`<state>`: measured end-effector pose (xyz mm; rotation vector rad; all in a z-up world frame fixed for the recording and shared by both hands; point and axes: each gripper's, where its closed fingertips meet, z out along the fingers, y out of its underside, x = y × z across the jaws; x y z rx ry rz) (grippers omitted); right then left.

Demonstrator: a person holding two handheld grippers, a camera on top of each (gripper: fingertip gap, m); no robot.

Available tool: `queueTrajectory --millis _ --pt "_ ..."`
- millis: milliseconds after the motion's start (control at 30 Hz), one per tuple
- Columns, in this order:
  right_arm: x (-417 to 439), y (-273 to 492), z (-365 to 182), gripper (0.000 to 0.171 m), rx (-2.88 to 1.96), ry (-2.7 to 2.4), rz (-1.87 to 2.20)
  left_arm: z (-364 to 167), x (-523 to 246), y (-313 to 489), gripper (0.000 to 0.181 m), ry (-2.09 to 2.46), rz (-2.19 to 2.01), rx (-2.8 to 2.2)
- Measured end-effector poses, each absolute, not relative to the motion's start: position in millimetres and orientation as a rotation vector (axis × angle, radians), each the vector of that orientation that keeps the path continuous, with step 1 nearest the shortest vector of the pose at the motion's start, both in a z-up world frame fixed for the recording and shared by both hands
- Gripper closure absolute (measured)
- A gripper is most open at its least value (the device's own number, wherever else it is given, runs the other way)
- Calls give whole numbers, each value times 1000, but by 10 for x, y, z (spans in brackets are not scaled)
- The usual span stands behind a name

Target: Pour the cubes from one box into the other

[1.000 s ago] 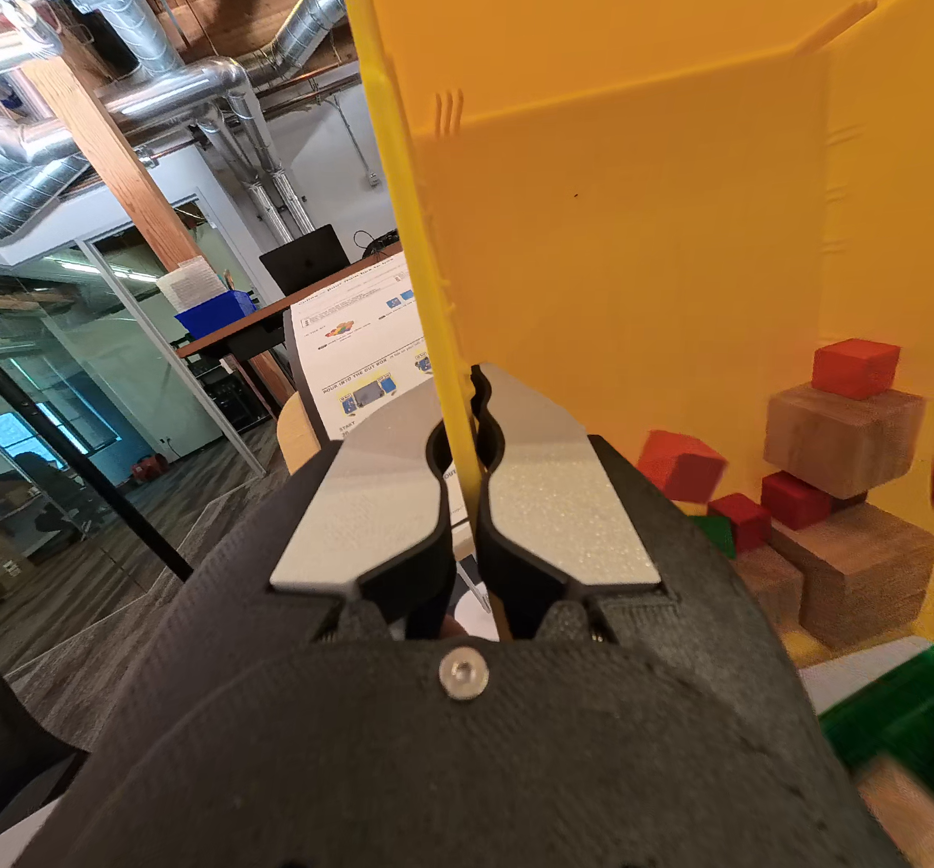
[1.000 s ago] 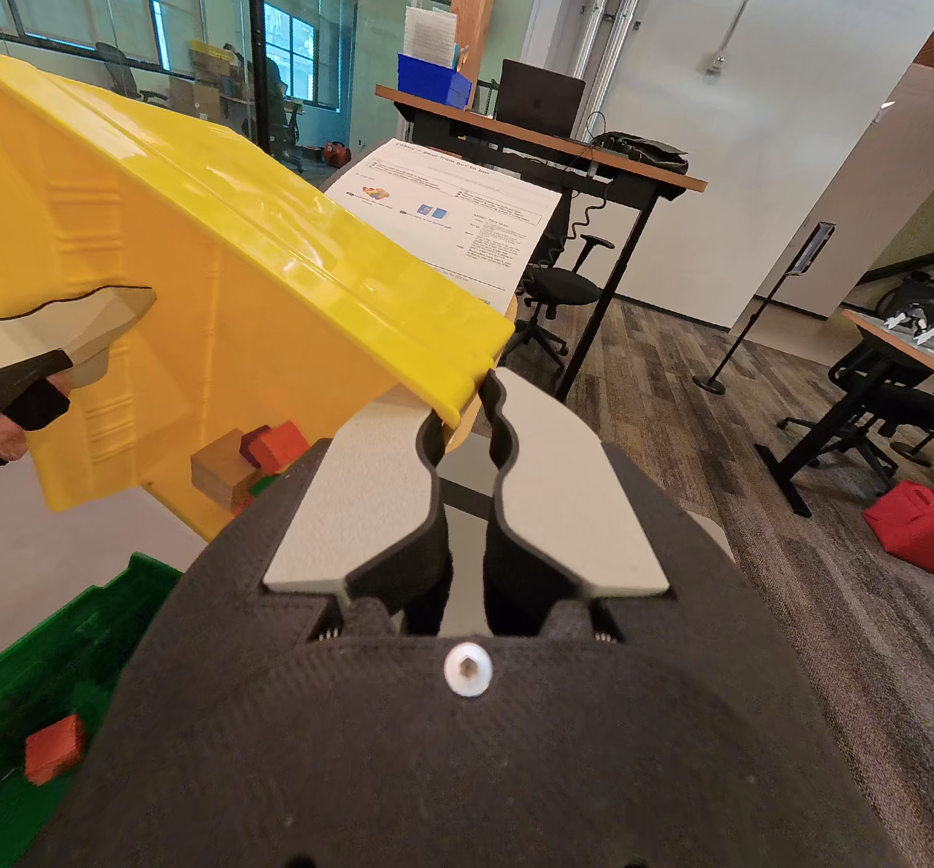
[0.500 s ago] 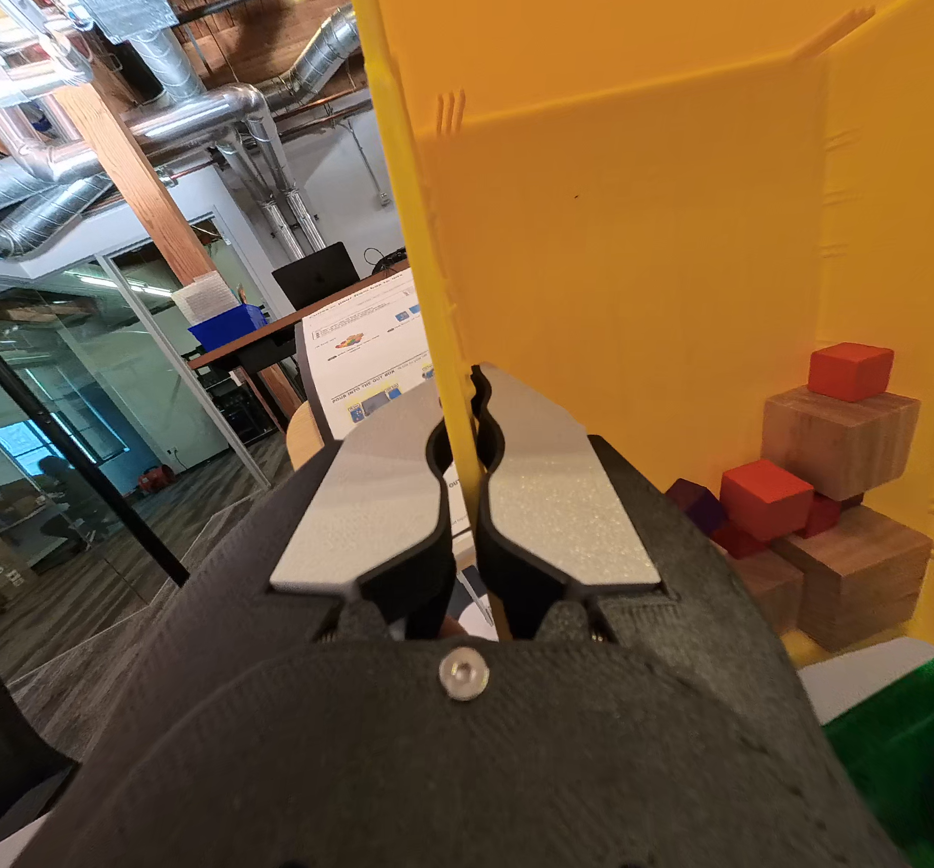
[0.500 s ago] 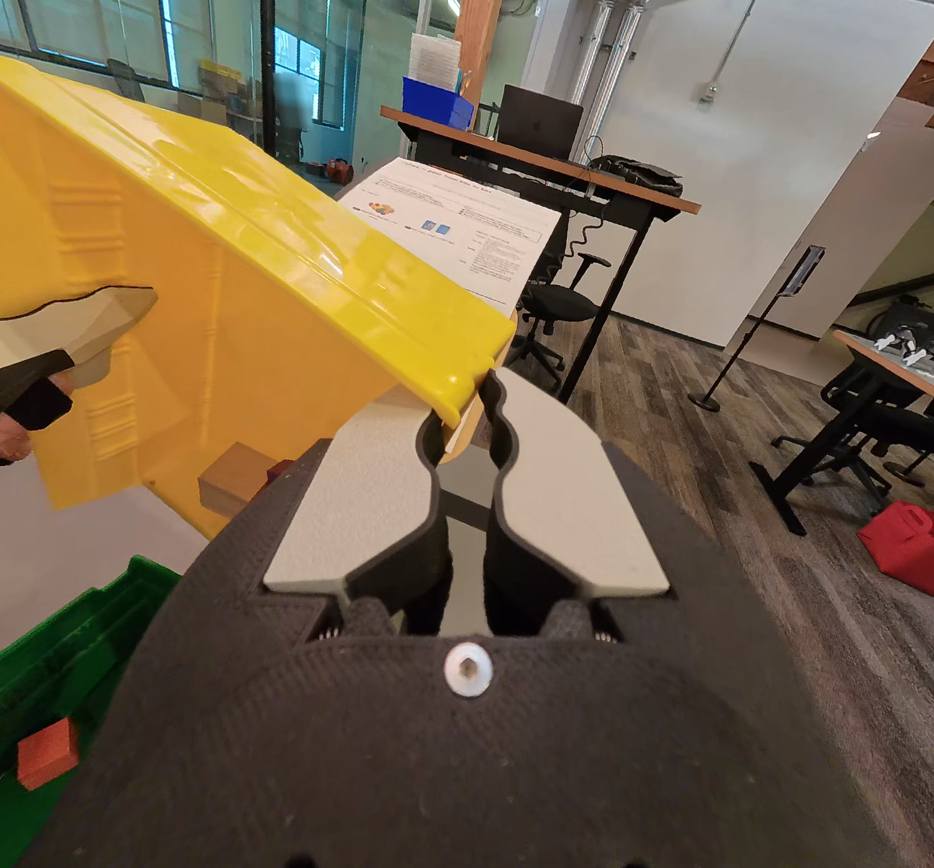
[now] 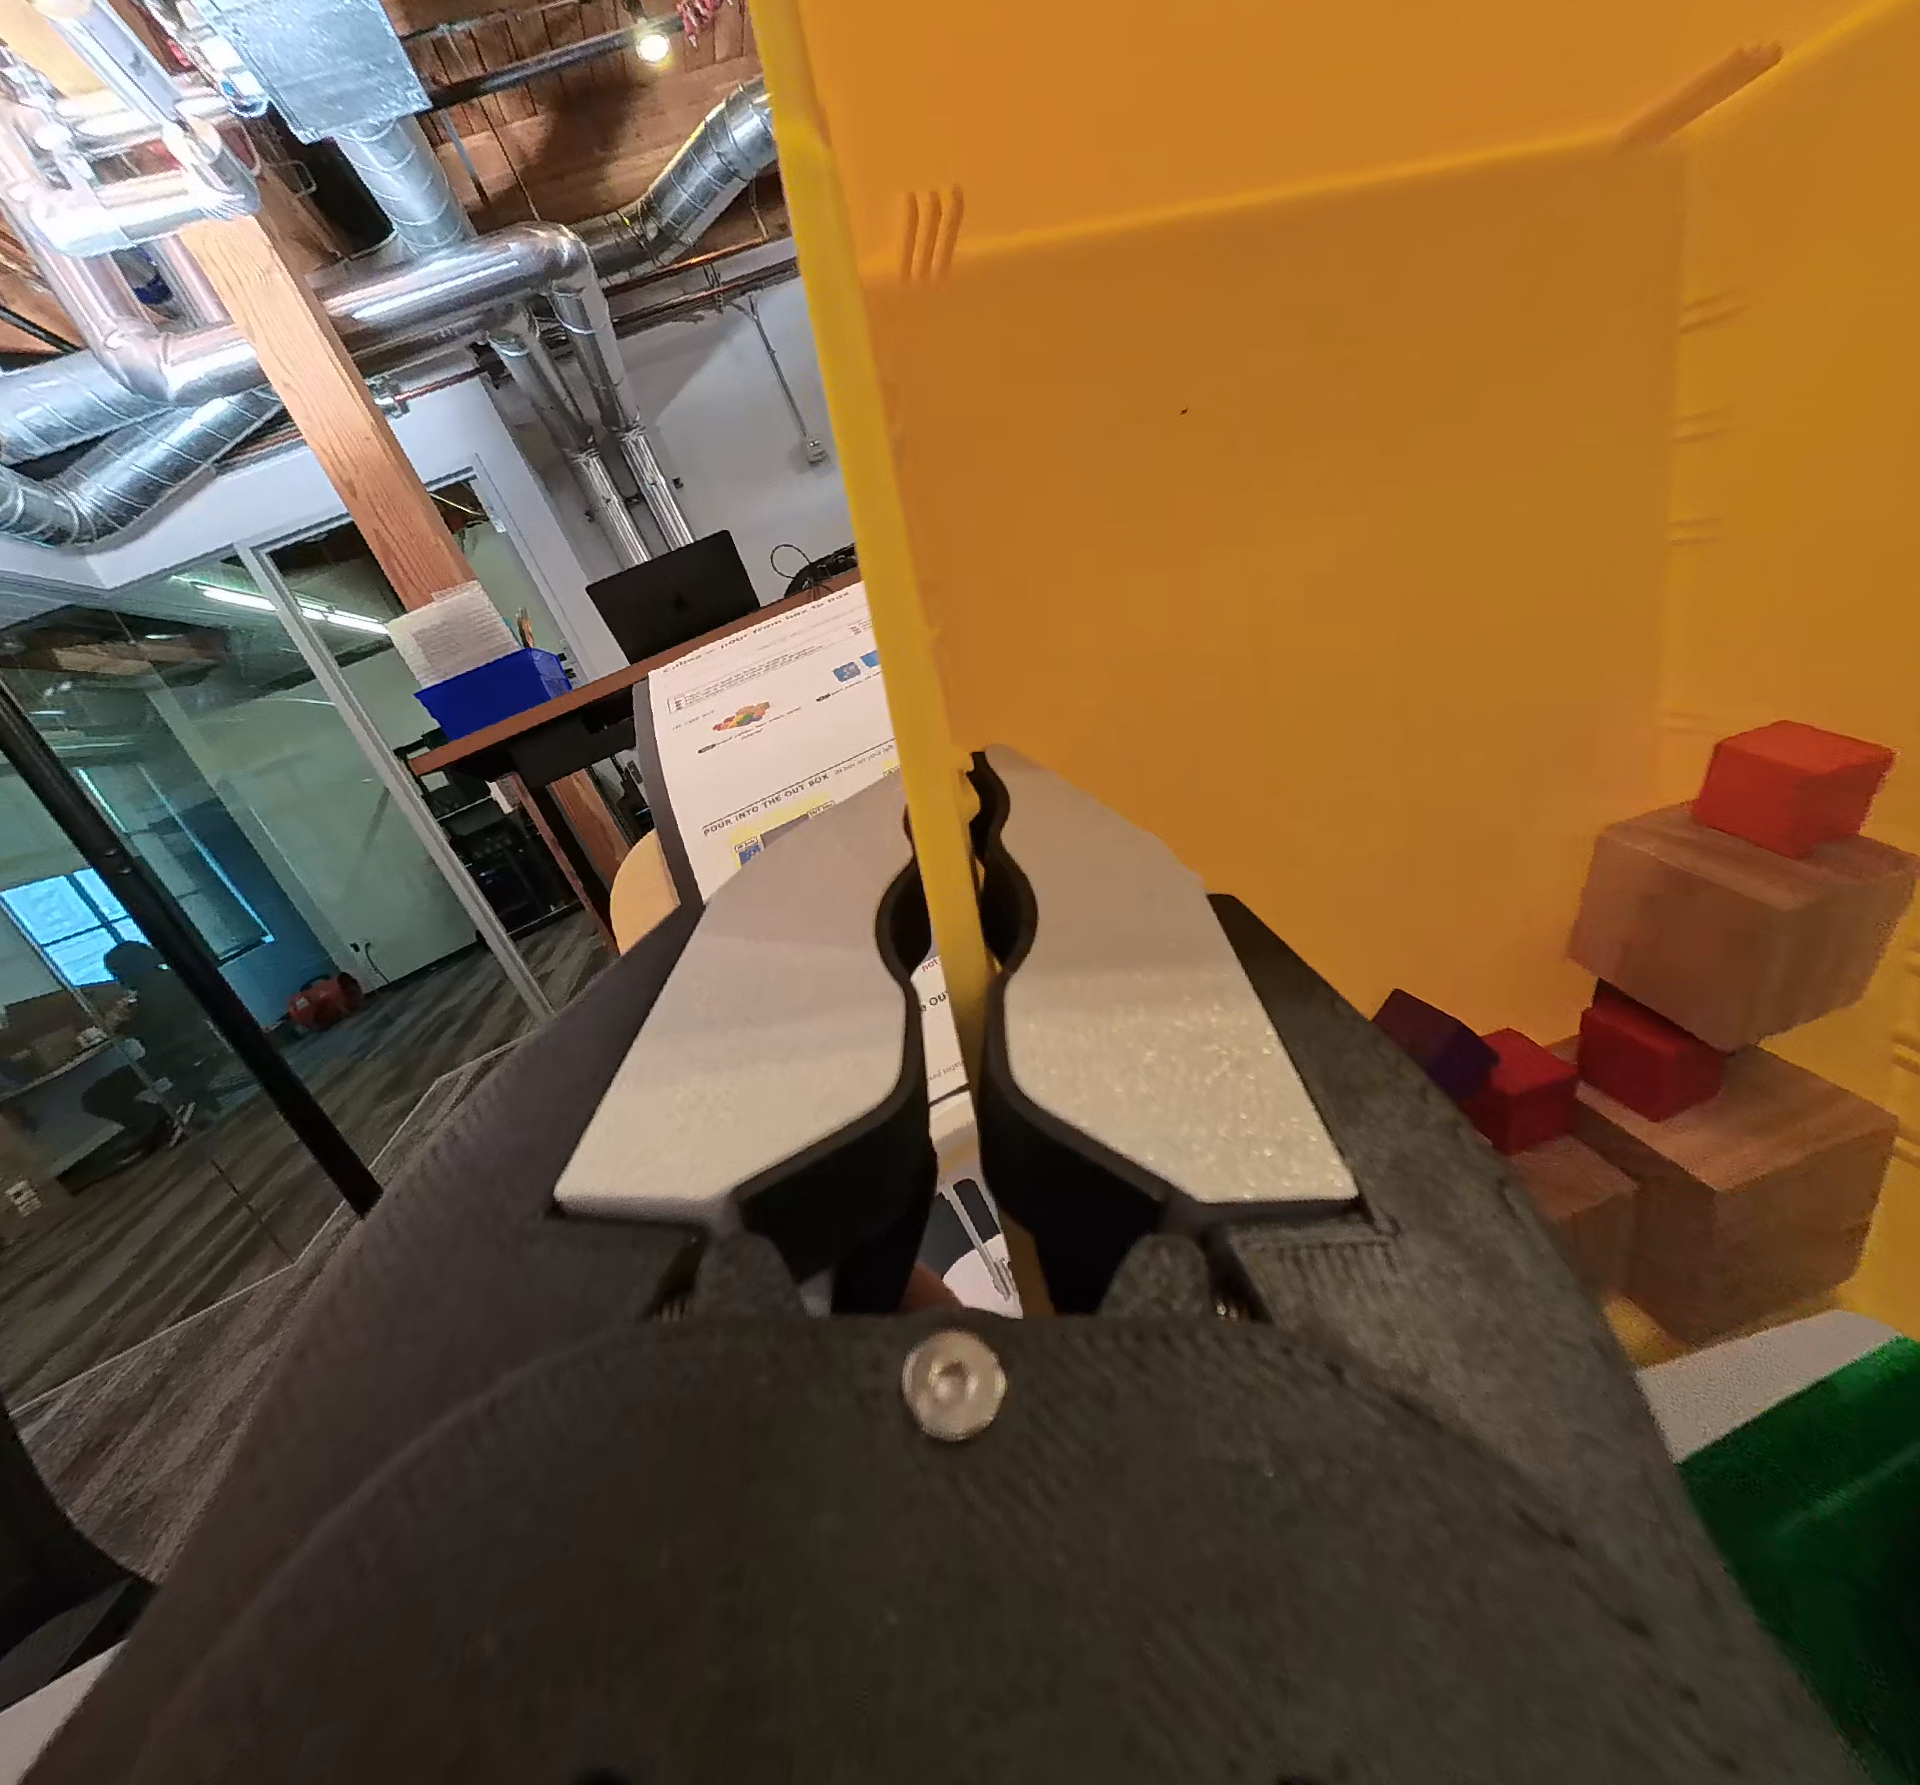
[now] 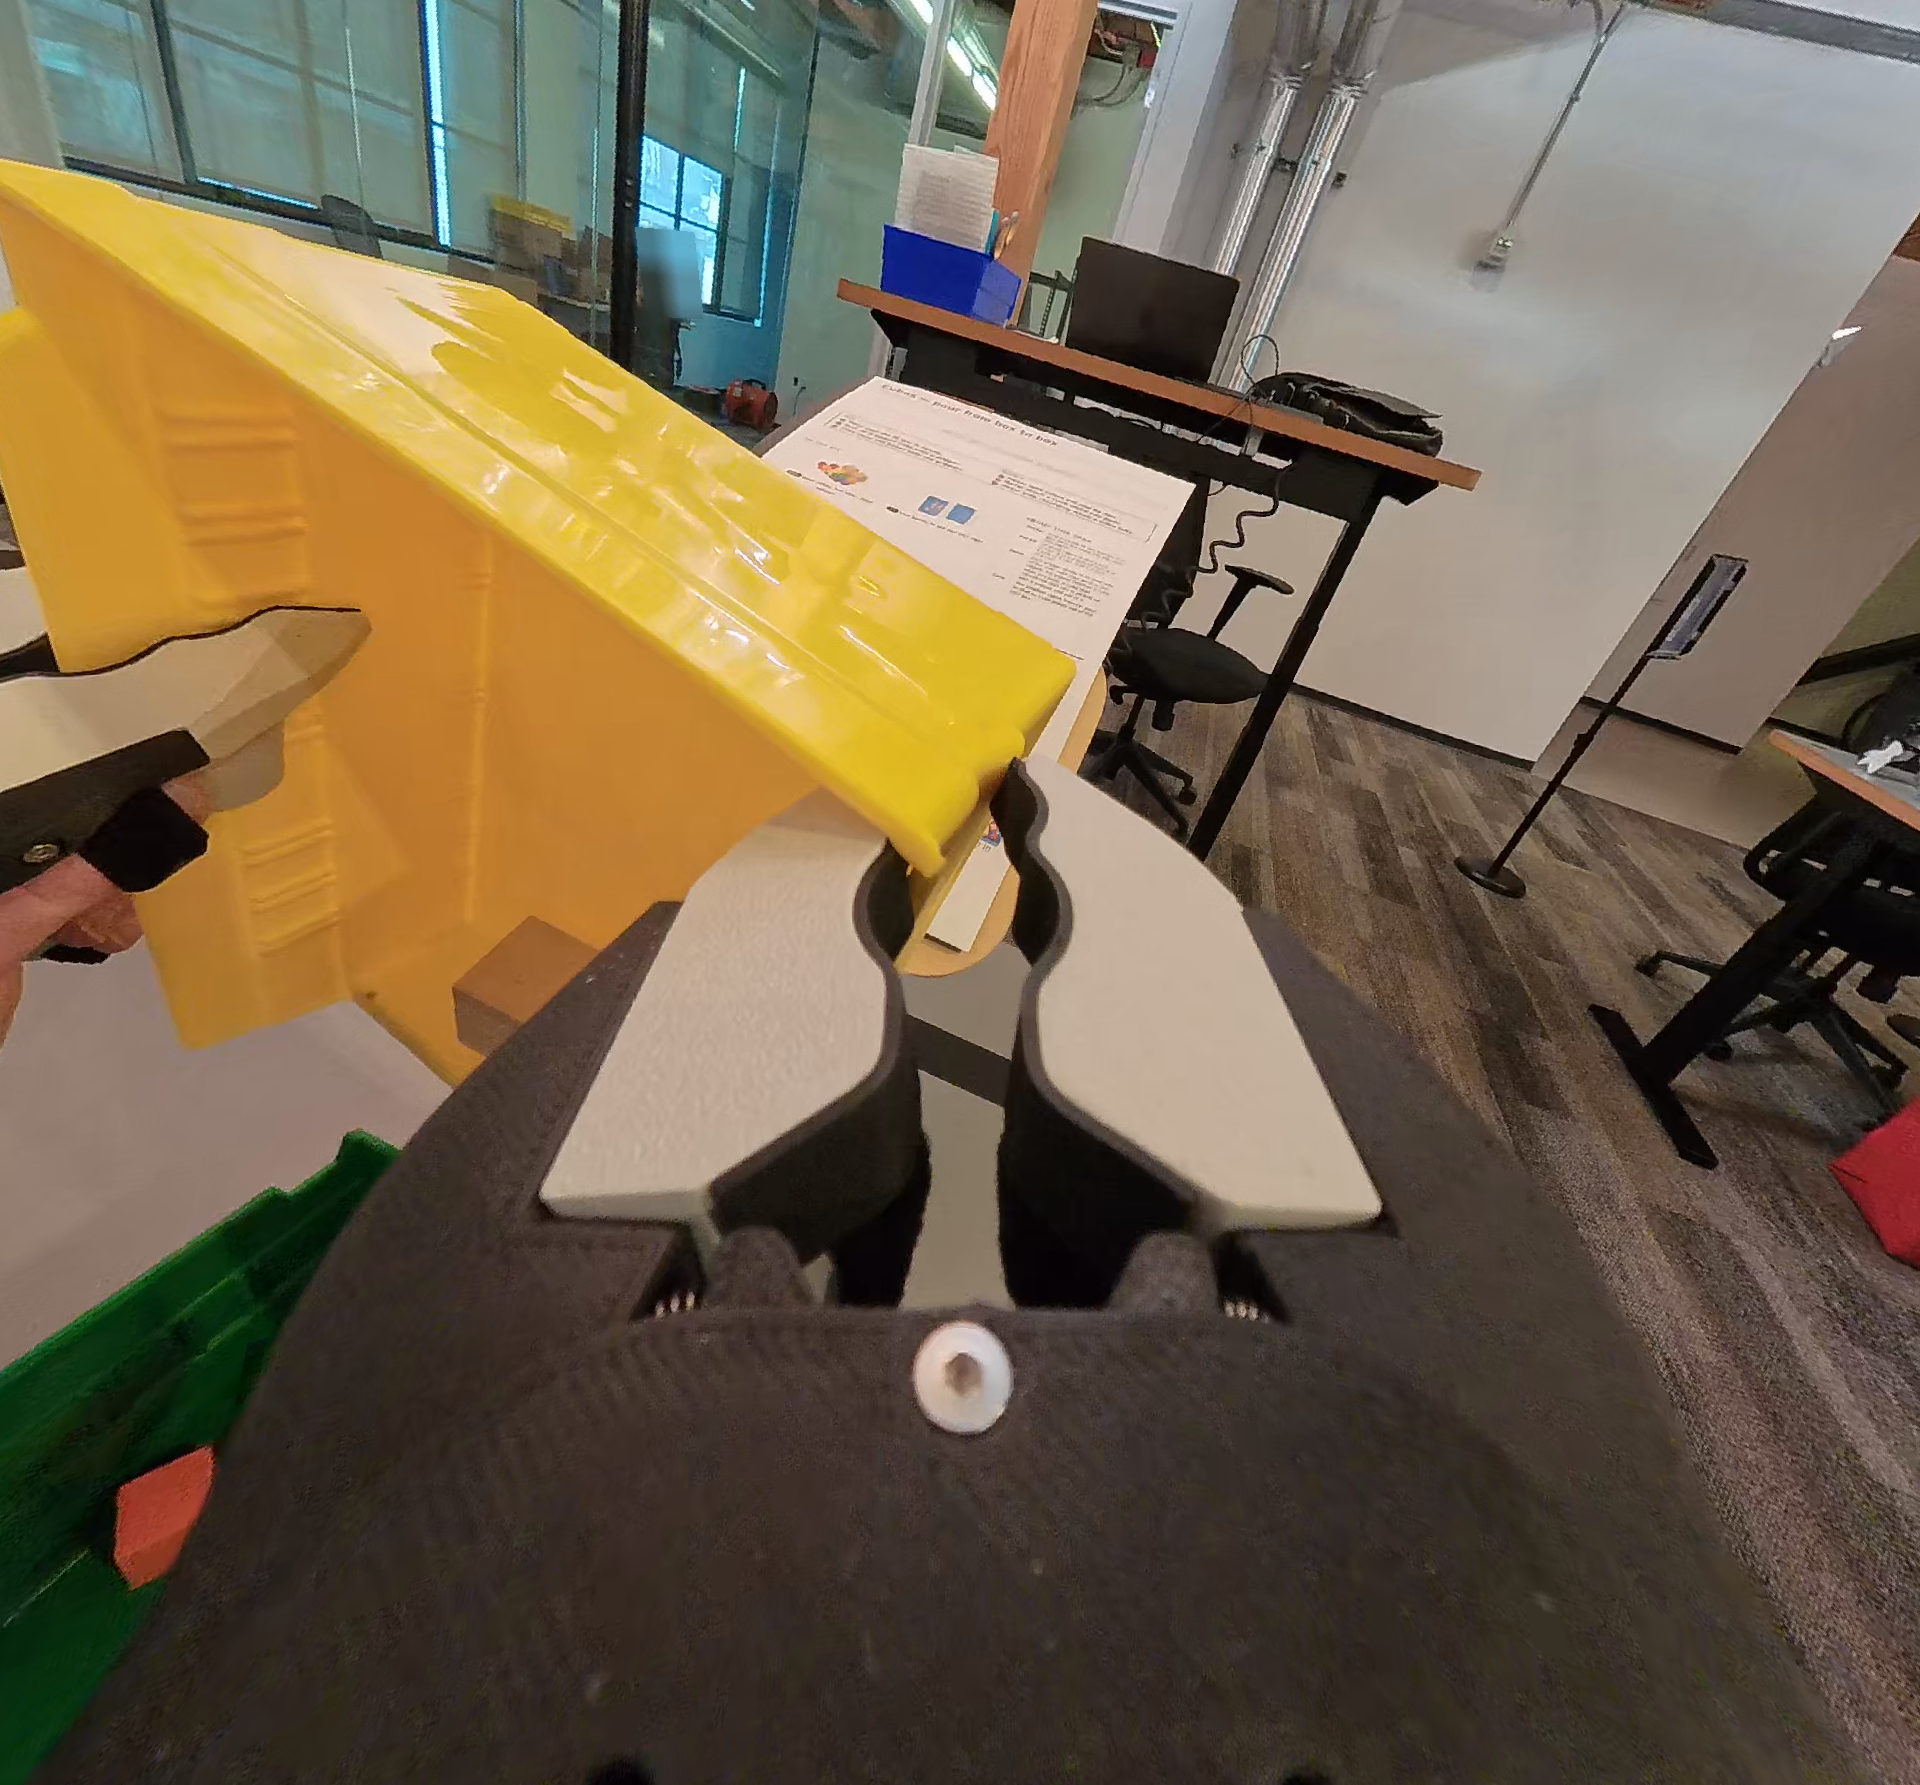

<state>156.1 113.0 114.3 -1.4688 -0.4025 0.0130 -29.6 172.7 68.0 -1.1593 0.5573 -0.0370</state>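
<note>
A yellow box [image 5: 1299, 488] is held tilted up steeply above a green box [image 5: 1829, 1507]. My left gripper [image 5: 971, 769] is shut on the yellow box's side wall. My right gripper [image 6: 977, 800] is shut on the rim of the opposite wall [image 6: 623, 530]. Red cubes [image 5: 1787, 785], a purple cube [image 5: 1429, 1039] and larger wooden blocks [image 5: 1735, 925] are piled at the low end inside the yellow box. In the right wrist view a wooden block [image 6: 514, 982] shows at the yellow box's lower mouth, and a red cube [image 6: 161, 1527] lies in the green box [image 6: 156, 1340]. The left gripper [image 6: 239, 696] also shows there.
The boxes are over a white tabletop [image 6: 156, 1112]. A printed sheet [image 6: 997, 520] stands behind on a round wooden board. Farther back are a desk [image 6: 1153, 385] with a laptop and a blue bin [image 6: 945, 275], an office chair [image 6: 1195, 675], and glass walls.
The yellow box has tilted a little steeper. Cubes inside slid down into the low corner, and the red and purple cubes at its mouth have dropped out of the right wrist view.
</note>
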Motion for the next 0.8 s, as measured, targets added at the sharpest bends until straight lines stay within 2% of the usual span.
queueTrajectory --millis 800 --pt "1519 996 1163 160 -1419 -414 39 690 -300 1621 177 536 -61 -1111"
